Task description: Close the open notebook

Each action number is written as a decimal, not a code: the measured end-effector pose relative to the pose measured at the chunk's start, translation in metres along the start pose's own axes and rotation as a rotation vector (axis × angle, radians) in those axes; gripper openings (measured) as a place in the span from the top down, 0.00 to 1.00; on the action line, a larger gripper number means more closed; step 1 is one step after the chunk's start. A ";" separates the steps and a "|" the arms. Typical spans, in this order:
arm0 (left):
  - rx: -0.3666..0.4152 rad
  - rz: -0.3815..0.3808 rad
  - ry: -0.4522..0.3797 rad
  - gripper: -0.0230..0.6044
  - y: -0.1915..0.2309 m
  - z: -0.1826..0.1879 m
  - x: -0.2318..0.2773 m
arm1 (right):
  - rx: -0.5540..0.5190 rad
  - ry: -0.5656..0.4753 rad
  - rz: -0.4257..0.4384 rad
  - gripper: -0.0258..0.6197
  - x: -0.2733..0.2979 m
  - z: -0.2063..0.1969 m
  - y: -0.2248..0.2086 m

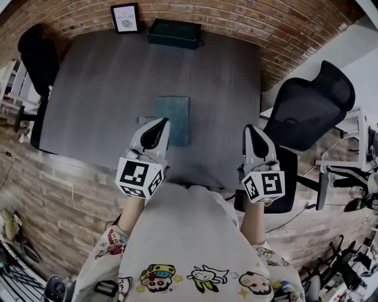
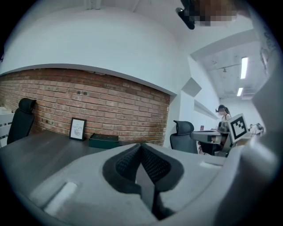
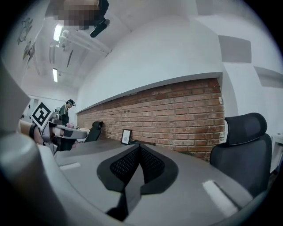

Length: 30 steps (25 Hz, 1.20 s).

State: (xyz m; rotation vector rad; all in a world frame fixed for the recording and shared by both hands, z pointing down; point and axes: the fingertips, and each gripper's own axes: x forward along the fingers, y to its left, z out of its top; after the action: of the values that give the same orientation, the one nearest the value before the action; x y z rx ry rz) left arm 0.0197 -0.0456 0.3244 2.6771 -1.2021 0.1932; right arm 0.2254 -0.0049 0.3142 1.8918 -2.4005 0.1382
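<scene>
- Notebook (image 1: 172, 120) lies closed on table (image 1: 94, 88); little left to spoil.
- Left gripper (image 1: 160, 123) and right gripper (image 1: 251, 129), both clamped empty, hang near notebook; careless sweep could shove it.

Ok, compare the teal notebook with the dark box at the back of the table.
The notebook lies thin and flat mid-table; the box is thicker and sits at the far edge by the brick wall. The notebook is lighter teal, the box a much darker green. The notebook's long side points toward the wall; the box's runs along it. Both are rectangular and rest on the table.
</scene>
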 end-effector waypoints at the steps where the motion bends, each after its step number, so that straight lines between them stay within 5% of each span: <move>1: 0.003 0.001 0.000 0.97 0.000 -0.001 -0.001 | 0.003 -0.001 0.001 0.95 0.000 0.000 0.000; 30: -0.011 0.048 0.018 0.97 0.035 -0.005 0.011 | -0.016 0.015 0.025 0.95 0.031 -0.003 0.004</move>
State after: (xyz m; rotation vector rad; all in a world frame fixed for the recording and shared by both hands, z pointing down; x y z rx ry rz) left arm 0.0003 -0.0753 0.3364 2.6327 -1.2594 0.2168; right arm 0.2142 -0.0335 0.3203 1.8484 -2.4093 0.1340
